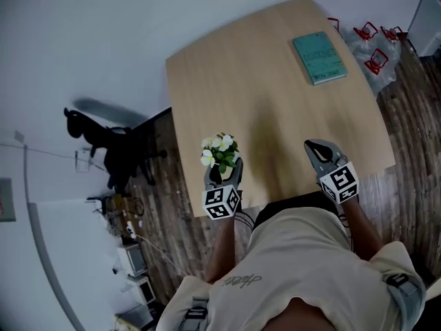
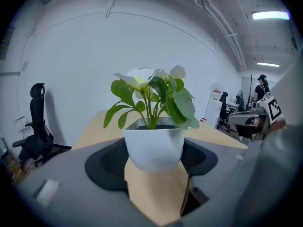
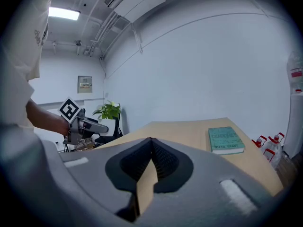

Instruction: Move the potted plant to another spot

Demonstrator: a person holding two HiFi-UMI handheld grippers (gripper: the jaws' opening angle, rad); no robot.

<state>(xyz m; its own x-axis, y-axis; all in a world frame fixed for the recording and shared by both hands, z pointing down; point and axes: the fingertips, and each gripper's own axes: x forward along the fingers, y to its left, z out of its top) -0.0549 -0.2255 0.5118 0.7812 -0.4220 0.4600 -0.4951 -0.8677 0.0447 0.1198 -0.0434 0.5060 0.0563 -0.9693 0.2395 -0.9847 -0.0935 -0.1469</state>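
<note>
1 potted plant (image 1: pixel 220 154) stands at the near left edge of the counter (image 1: pixel 241 81). The left claw (image 1: pixel 224 167) grips it, with its 2 jaws clamped on either side of the white pot. The right claw (image 1: pixel 318 147) hovers over the near right edge of the counter, well apart from the plant. It is closed, tips together, with nothing between them. 1 teal book (image 1: pixel 318 58) lies flat at the far right. 1 black office chair (image 1: pixel 110 140) stands on the floor to the left.
</note>
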